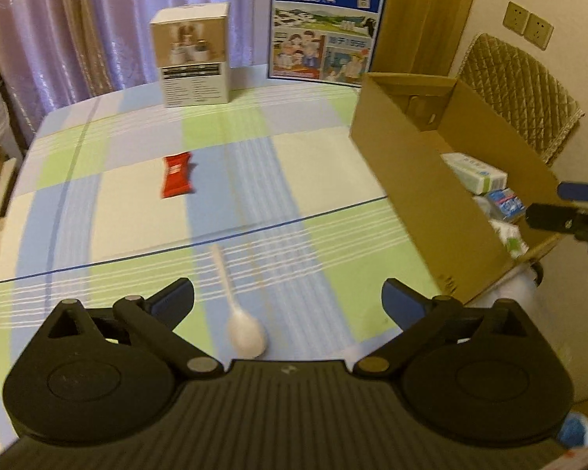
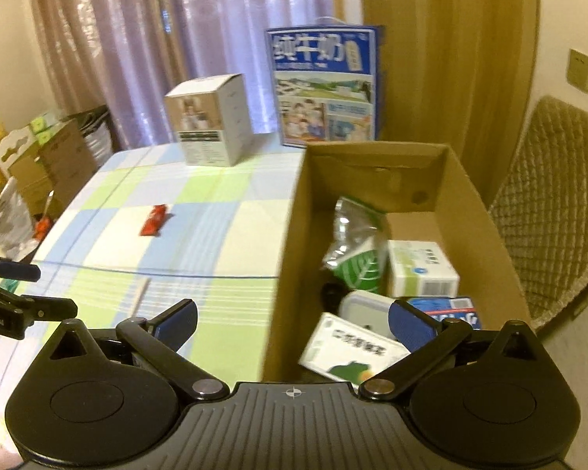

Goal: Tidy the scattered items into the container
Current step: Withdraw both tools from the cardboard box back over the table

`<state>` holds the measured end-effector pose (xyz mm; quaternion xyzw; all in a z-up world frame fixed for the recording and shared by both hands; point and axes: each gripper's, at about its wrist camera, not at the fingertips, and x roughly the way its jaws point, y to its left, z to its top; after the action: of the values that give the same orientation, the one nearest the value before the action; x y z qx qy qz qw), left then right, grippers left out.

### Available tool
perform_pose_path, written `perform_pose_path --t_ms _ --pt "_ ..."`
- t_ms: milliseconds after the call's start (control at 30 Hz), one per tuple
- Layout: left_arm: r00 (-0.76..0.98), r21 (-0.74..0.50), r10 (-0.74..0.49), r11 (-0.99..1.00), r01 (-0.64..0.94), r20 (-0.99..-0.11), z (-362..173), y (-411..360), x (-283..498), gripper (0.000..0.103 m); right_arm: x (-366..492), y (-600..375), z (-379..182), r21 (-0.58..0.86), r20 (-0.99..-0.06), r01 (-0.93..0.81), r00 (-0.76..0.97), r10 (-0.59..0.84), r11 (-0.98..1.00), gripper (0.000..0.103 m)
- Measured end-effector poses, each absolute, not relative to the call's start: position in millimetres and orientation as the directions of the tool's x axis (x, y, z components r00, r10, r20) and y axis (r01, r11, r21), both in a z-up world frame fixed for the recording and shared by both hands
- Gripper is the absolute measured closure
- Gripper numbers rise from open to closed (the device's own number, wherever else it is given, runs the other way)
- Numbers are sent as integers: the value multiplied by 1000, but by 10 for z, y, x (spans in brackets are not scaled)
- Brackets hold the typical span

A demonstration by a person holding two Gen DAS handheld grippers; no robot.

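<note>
The left claw (image 1: 288, 301) is spread wide and holds nothing; a white spoon (image 1: 239, 321) lies on the surface (image 1: 313, 164) between its fingers, with a red packet (image 1: 177, 175) farther ahead. The right claw (image 2: 293, 323), also spread, hangs over the near wall of the box (image 2: 290, 258), with cartons (image 2: 421, 268) just beyond its right finger

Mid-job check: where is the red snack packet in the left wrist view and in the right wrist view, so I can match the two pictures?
Left wrist view: the red snack packet lies on the checked tablecloth, left of centre, ahead of the white spoon.
Right wrist view: the packet lies left of centre, well left of the cardboard box.
Shared landmark: the blue milk carton standing at the table's far edge.
</note>
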<state>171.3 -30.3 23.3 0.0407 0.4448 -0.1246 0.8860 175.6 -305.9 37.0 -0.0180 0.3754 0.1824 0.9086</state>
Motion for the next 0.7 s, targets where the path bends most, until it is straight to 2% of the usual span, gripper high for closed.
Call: perform_pose_path --t_ms 367,700 --pt "578 5 -110 981 193 -809 231 367 1377 3 1483 -2511 474 92 -677 -443 629 383 892 2" --pt "577 19 -73 988 151 -813 161 726 1233 2 1291 -2040 306 82 -707 -525 568 421 847 2"
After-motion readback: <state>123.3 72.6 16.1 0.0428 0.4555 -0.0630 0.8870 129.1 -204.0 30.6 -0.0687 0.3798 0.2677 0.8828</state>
